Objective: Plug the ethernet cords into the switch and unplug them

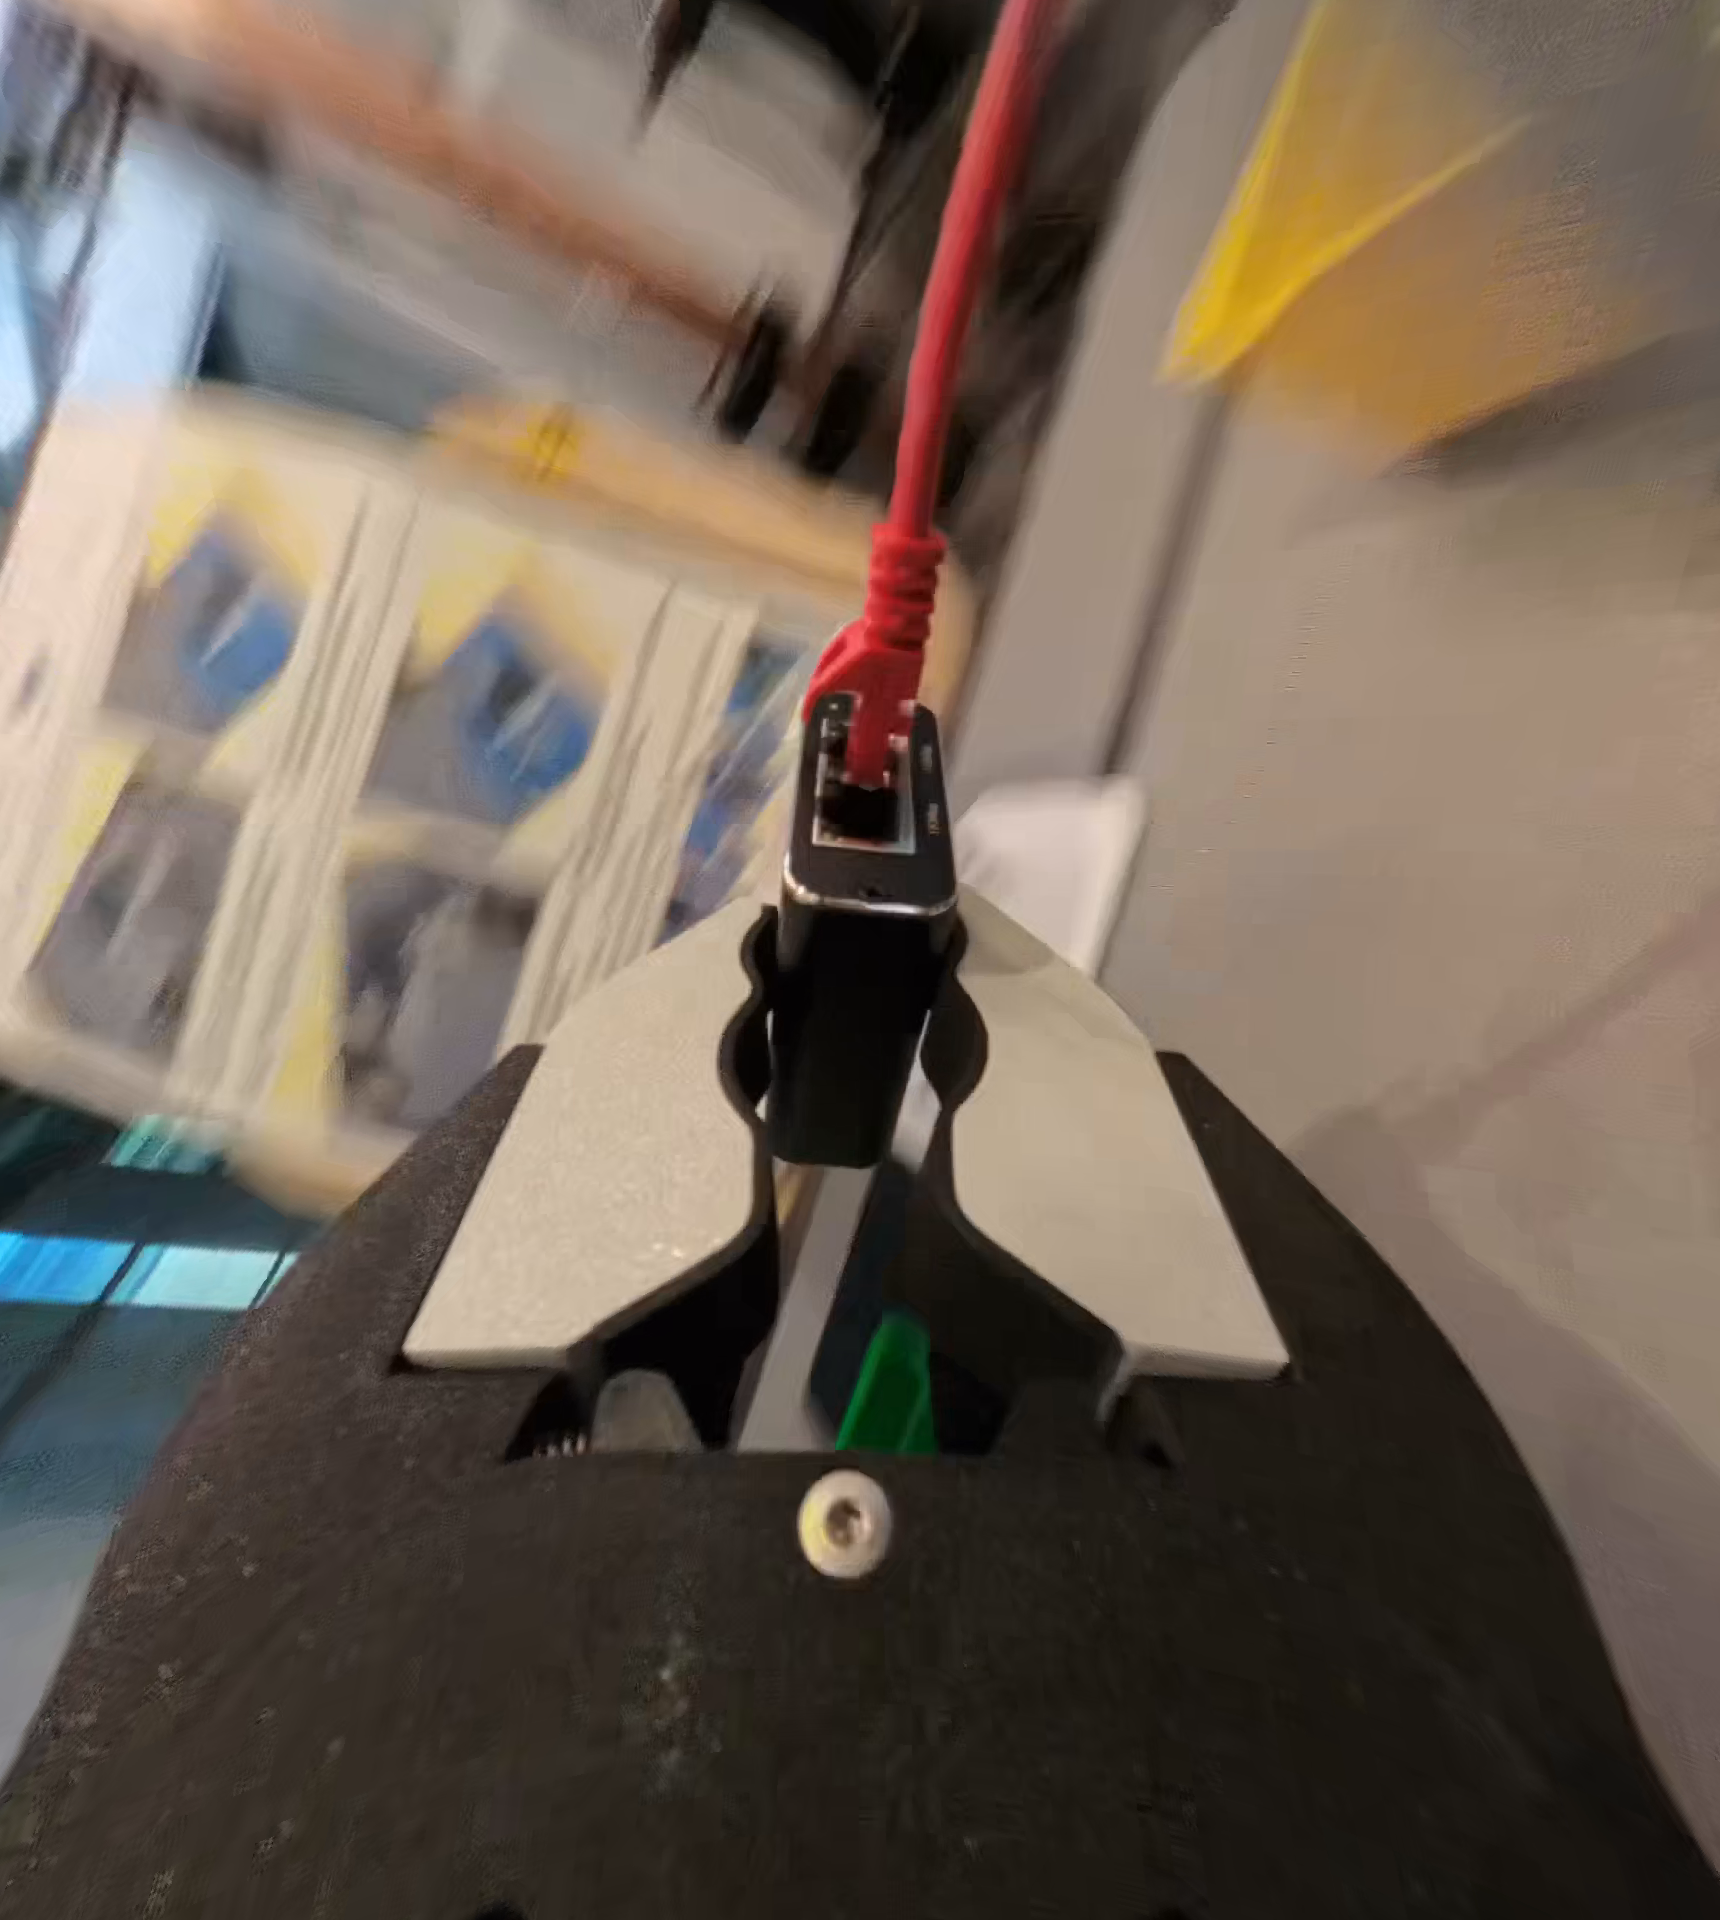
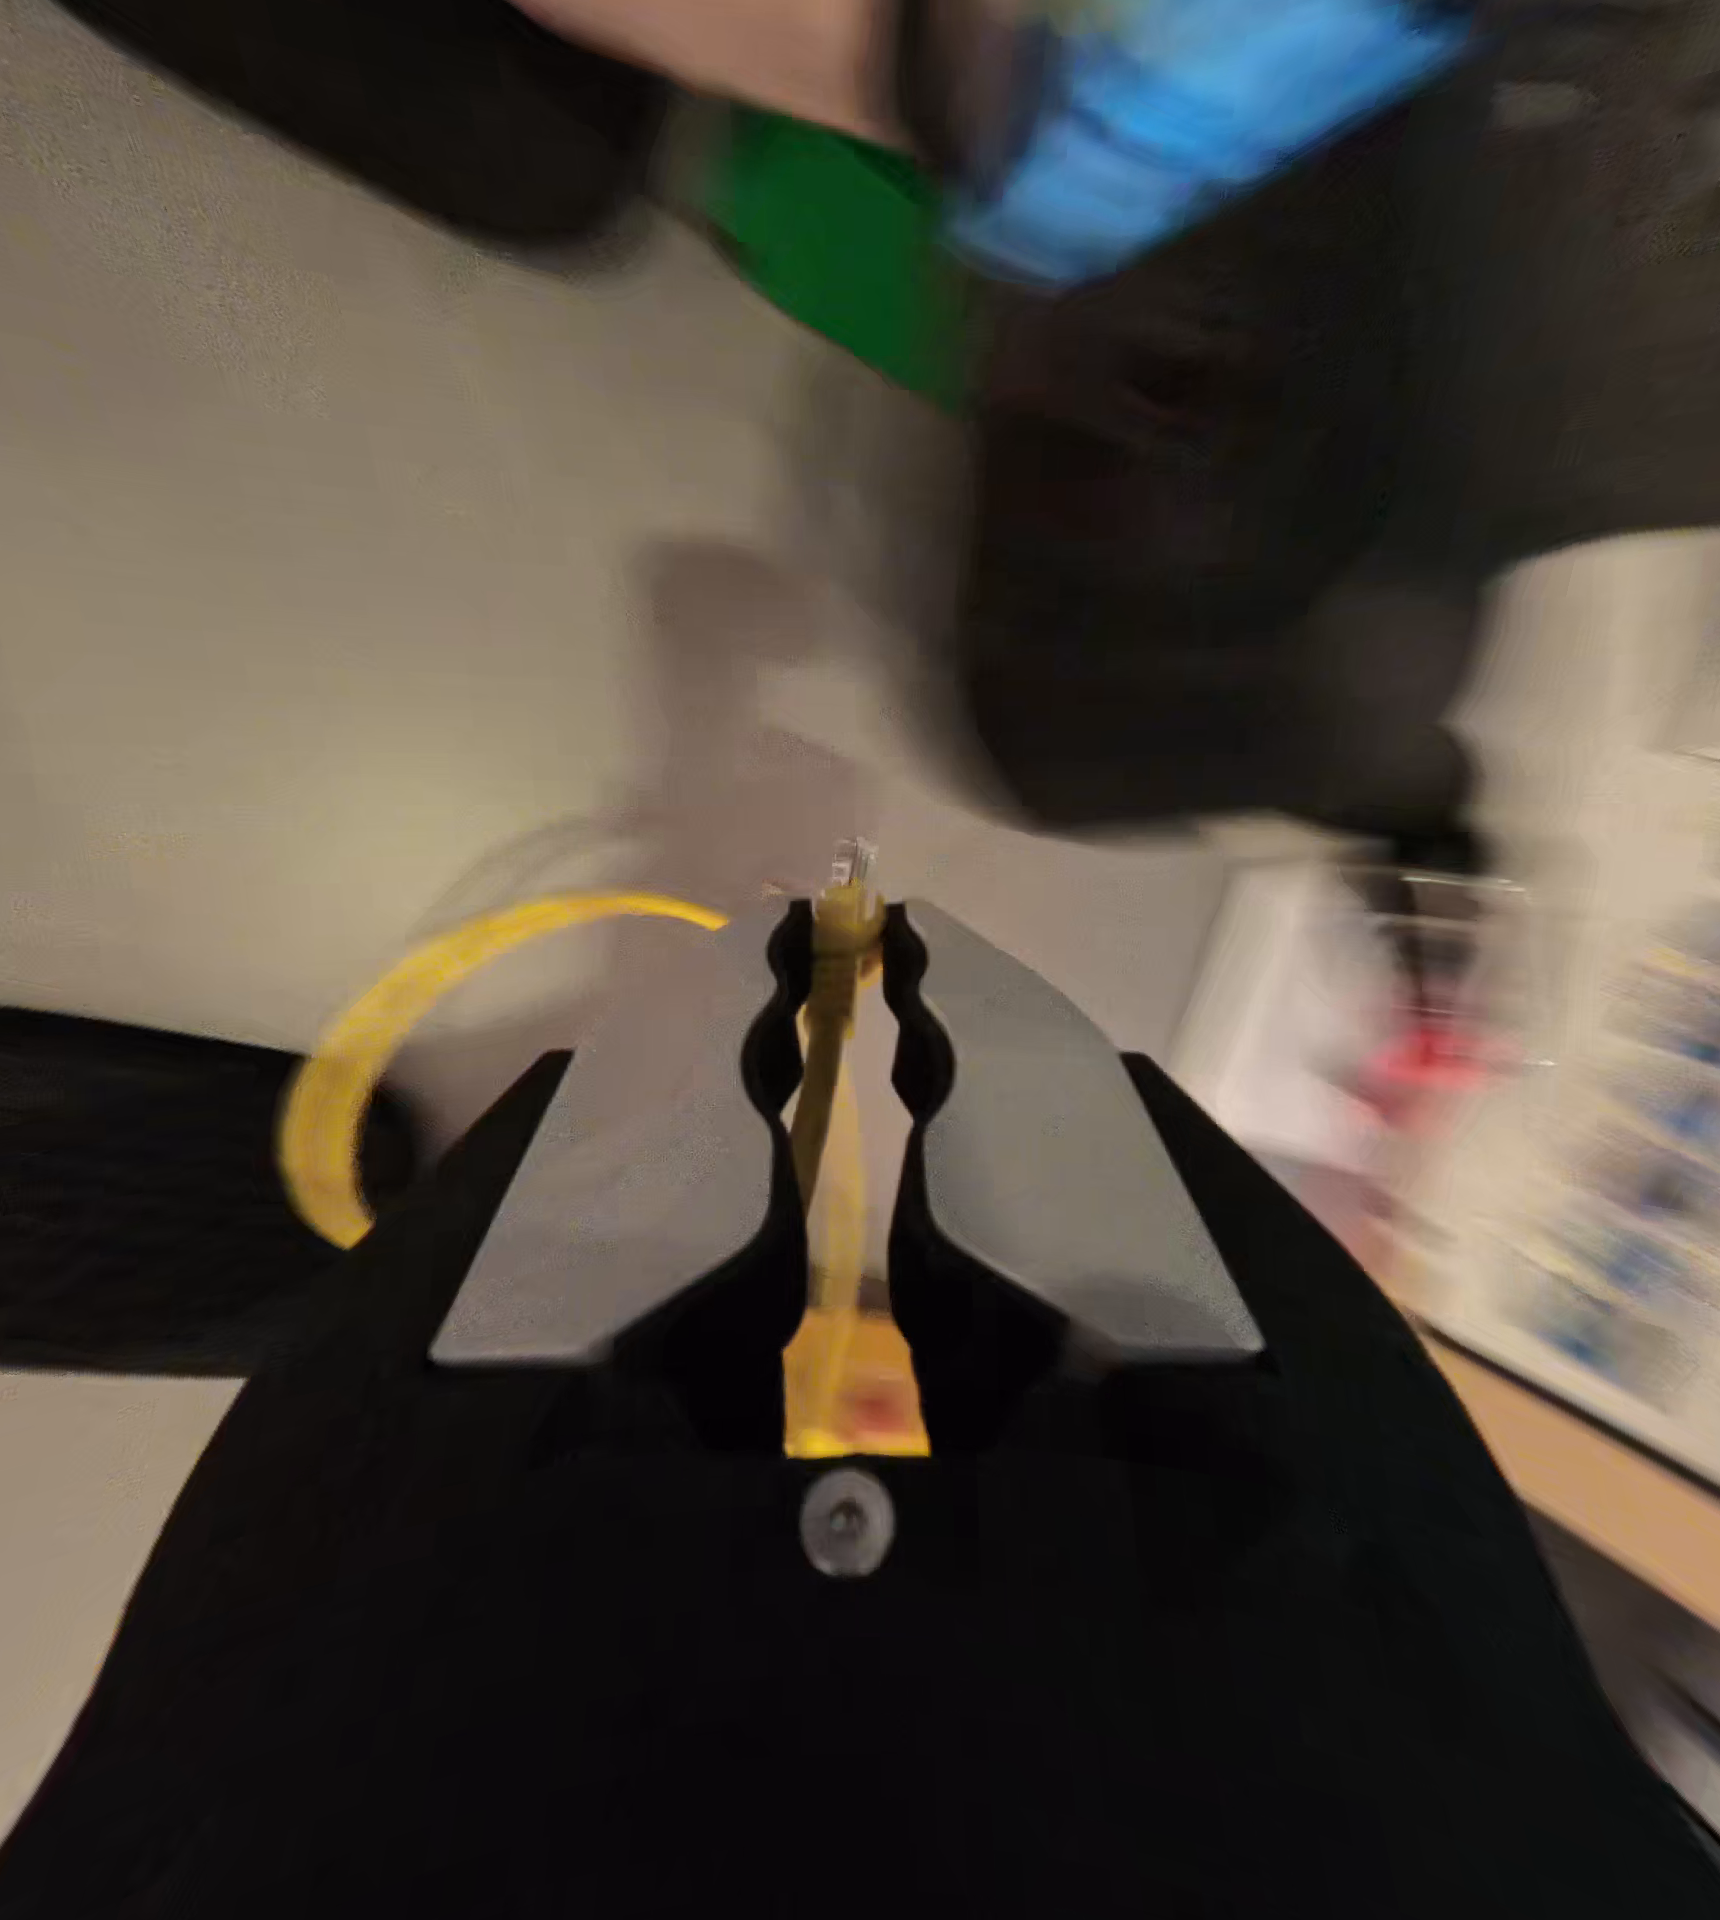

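Ports on the small black switch (image 1: pixel 861 925) serve as the only receptacles here: the far one holds the plug of a red ethernet cord (image 1: pixel 949 343), which rises out the top of the left wrist view, while the near port beside it sits dark and unfilled. The left tongs (image 1: pixel 854 997) grip the switch by its two sides, pads pressed against the black body, with the port face pointing away from the camera.

The right tongs (image 2: pixel 840 945) are drawn narrow on the boot of a yellow ethernet cord (image 2: pixel 388 1029), its clear plug (image 2: pixel 854 860) sticking out just past the fingertips. The cord runs back between the fingers and also curls in an arc off to the left.

Both views are heavily smeared. Behind the switch stands a pale shelf unit (image 1: pixel 316 748) with blue and yellow contents too blurred to name, beside a plain grey wall (image 1: pixel 1407 831). In the right wrist view a pale surface (image 2: pixel 212 520) fills the background, with a wooden-edged counter (image 2: pixel 1614 1538) at the lower right and blurred black, green and blue shapes above.
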Demonstrator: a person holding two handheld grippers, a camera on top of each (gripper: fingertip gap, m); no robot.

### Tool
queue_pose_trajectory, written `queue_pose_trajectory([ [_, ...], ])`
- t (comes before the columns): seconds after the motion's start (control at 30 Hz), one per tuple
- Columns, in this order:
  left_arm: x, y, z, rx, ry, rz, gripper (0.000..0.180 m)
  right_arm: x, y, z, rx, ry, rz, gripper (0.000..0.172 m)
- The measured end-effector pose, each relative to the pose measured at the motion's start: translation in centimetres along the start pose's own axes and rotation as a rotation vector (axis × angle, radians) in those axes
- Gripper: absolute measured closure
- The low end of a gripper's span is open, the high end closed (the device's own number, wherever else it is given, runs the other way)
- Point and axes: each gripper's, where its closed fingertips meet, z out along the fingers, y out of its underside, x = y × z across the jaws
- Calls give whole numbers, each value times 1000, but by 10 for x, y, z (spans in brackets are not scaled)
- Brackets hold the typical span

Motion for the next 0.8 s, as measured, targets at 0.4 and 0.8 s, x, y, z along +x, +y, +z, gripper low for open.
queue_pose_trajectory([
  [0.4, -59, -3, -60, 205, -75, -139, 156, 35, 21, -79, 98, 460, 39, 157],
  [0.8, -77, -9, -75, 274, -91, -321, 156, 75, 66, -328, 12, 850, 259, 157],
])
